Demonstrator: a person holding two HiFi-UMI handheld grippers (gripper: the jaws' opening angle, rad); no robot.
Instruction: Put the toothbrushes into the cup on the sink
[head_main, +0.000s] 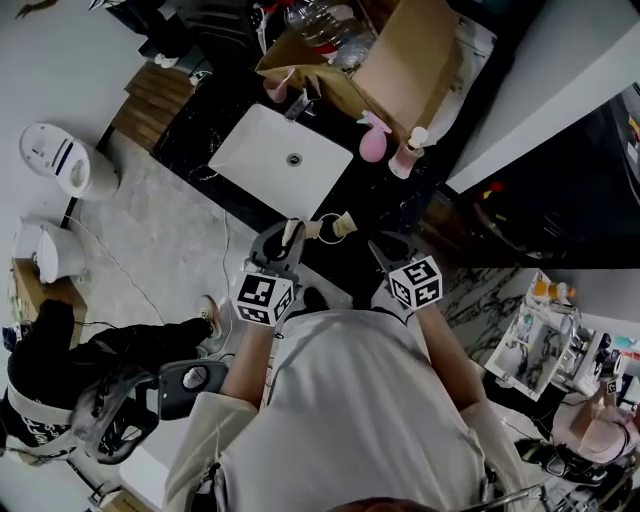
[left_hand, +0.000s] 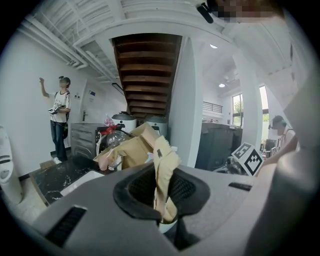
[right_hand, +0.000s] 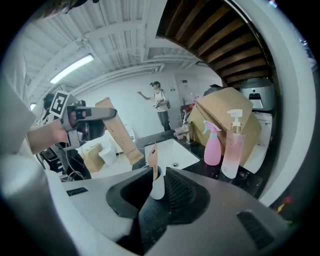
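The black marble tabletop (head_main: 190, 135) carries a white rectangular sink (head_main: 255, 150), and behind that stands a brown cardboard box (head_main: 405, 65) (a pink spray bottle (head_main: 372, 143) stands just beside it). Near the tabletop's front edge stands the small white cup (right_hand: 158, 189). I see it in the gap of my right tongs (head_main: 392, 247), which are released, their pads not clamped on it. One toothbrush in a tan paper sleeve (right_hand: 152, 160) stands in the cup. My left tongs (head_main: 288, 238) are clenched on a second paper-sleeved toothbrush (left_hand: 164, 175), near the cup.
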